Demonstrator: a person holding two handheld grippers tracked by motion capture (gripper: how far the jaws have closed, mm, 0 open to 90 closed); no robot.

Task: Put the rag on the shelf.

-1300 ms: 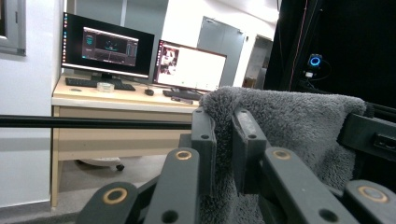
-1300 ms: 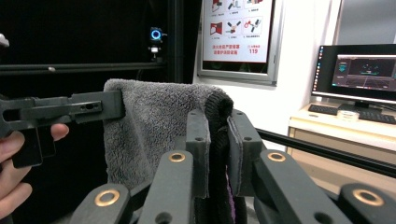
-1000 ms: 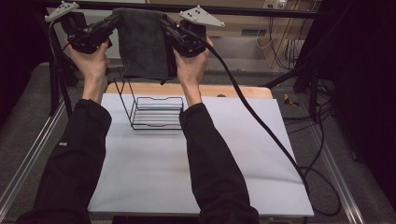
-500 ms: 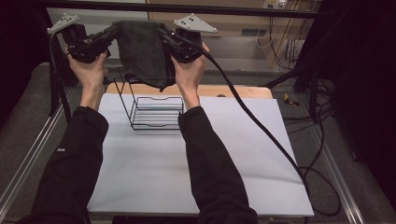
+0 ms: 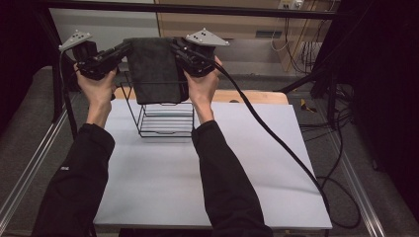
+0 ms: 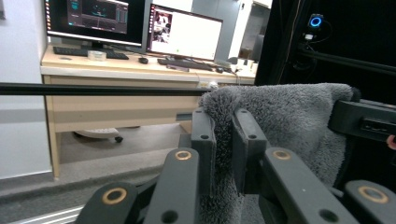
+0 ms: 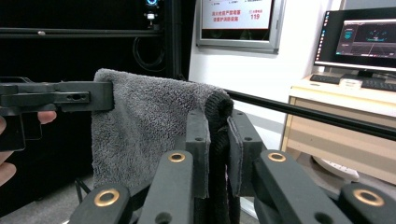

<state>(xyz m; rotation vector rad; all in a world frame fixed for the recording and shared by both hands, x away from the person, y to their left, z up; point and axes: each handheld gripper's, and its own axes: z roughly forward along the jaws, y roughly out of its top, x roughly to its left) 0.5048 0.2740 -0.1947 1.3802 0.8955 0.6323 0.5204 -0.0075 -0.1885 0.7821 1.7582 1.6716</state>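
Grey towel (image 5: 157,69) up in the air, stretched flat betw. both grippers, hanging down in front of the wire rack (image 5: 165,117) & covering the rack's top part in the high view. Fabric looks thick, fluffy, dark grey; bottom edge hangs roughly level, just above the rack's lower shelves. Left gripper (image 5: 123,48) pinches the towel's upper left corner: in the left gripper view its jaws are clamped on a fold of the pile, cloth bulging above them. Right gripper (image 5: 175,48) same story on the upper right corner, jaws closed tight on the hem, seen close in the right gripper view w/ the towel (image 7: 149,121) running off to the other gripper (image 7: 56,98). Both hands raised, arms in black sleeves (image 5: 222,182) reaching fwd from the bottom edge. Rack sits on the white table (image 5: 276,173) at its far side, near the wooden strip (image 5: 257,96). Black cable (image 5: 276,138) trails from the right gripper across the table to the right. Beyond: desk w/ monitors (image 6: 182,32) & keyboards.
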